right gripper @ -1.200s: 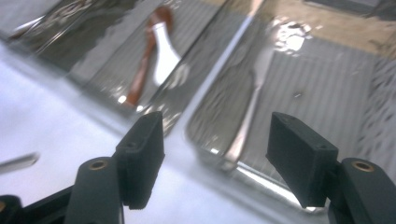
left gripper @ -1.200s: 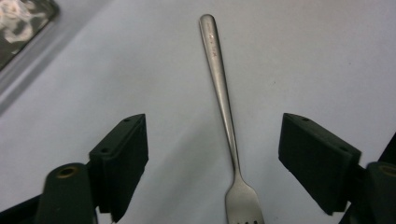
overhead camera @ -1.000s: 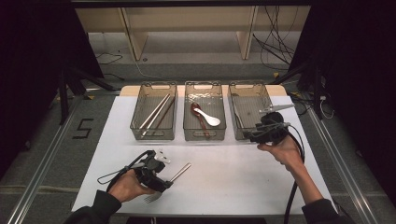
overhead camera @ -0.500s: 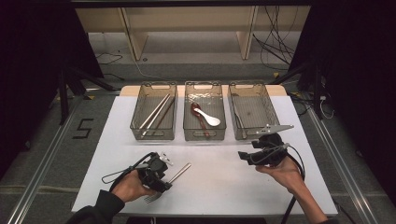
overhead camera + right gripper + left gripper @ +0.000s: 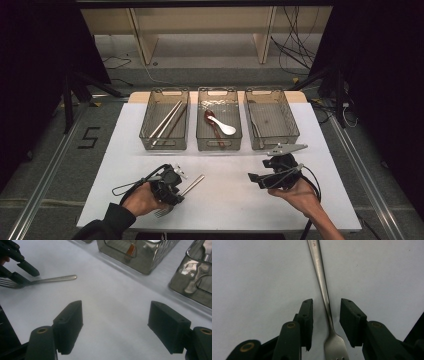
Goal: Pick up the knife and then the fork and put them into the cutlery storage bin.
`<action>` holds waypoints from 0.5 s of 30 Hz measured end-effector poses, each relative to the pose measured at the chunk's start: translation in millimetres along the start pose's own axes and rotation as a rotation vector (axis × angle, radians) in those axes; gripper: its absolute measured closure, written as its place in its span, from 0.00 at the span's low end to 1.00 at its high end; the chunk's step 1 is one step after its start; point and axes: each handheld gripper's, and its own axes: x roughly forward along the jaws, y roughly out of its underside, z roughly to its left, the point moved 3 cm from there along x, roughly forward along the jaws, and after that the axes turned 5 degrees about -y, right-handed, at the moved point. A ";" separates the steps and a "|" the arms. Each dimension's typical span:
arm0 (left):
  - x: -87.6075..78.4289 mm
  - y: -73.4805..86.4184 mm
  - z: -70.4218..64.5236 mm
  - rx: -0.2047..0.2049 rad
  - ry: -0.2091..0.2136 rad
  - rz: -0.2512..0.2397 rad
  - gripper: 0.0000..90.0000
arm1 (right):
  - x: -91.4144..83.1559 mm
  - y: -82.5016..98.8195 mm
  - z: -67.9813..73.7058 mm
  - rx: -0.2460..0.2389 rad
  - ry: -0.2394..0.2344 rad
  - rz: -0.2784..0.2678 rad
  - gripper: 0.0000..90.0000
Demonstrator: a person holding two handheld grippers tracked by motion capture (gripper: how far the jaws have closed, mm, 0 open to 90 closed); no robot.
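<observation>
In the high view the fork [image 5: 185, 192] lies at the lower left of the white worktop [image 5: 230, 195], its tines mostly hidden under the left gripper [image 5: 170, 192] and the hand around it; only the handle pokes out toward the upper right. The left gripper view cuts the tines off at the bottom edge and the handle end at the top.

The left gripper's jaws have just been closing: they straddle the fork's neck [image 5: 329, 315], with a narrow gap on each side, so the pads do not press on it yet. The right gripper [image 5: 257, 179], at the lower right of the high view, has just been opening and stands wide with nothing but bare worktop between its jaws [image 5: 115, 327].

The right gripper view catches the fork [image 5: 53, 279] at its upper left, and blurred clear bins [image 5: 140, 252] along the top. The high view gives all three bins [image 5: 218, 120] in a row, the middle one holding a white spoon [image 5: 222, 126].
</observation>
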 end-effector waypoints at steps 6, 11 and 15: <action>0.4 -1.0 0.3 -0.001 0.011 0.004 0.72 | -0.6 0.5 2.8 0.003 -0.005 0.004 0.32; 1.7 -1.4 -0.5 0.003 0.004 0.006 0.74 | -0.5 0.5 3.6 0.002 -0.007 0.002 0.32; 2.4 -2.2 -0.7 0.021 0.006 0.017 0.77 | -0.4 0.4 3.9 0.000 -0.005 0.001 0.32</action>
